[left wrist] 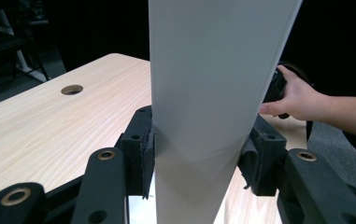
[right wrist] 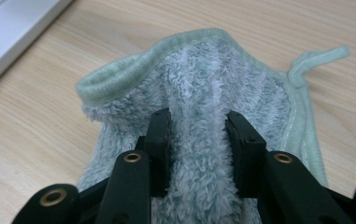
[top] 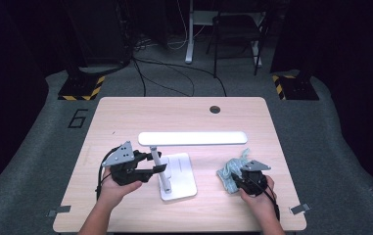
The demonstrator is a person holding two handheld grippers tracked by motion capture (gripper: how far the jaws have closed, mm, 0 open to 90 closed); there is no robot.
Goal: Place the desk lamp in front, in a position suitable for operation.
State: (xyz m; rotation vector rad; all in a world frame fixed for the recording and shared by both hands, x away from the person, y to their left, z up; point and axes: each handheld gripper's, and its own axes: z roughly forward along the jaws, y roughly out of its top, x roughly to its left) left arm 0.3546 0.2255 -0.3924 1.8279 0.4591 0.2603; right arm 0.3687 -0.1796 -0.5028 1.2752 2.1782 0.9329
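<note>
Two grips are set here, and either could fail. The left gripper [top: 151, 169] has its jaws pinched on the stem [left wrist: 203, 116] of the lamp [top: 179, 176]. The stem's smooth white face fills the gap between the pads, so a sideways tug could make it slide through them or tip the lamp on its base. The right gripper [top: 239, 177] has its jaws drawn in on a ridge of the cloth [right wrist: 199, 154]. The soft pile bunches up between the pads while the rest spreads ahead of the jaws and to both sides on the table [top: 125, 117]. That pinch looks shallow, so on a lift the fluffy fabric may pull free, or the loose cord ahead of the jaws may snag. Neither pair is fully pressed together; each is stopped by what it holds.
</note>
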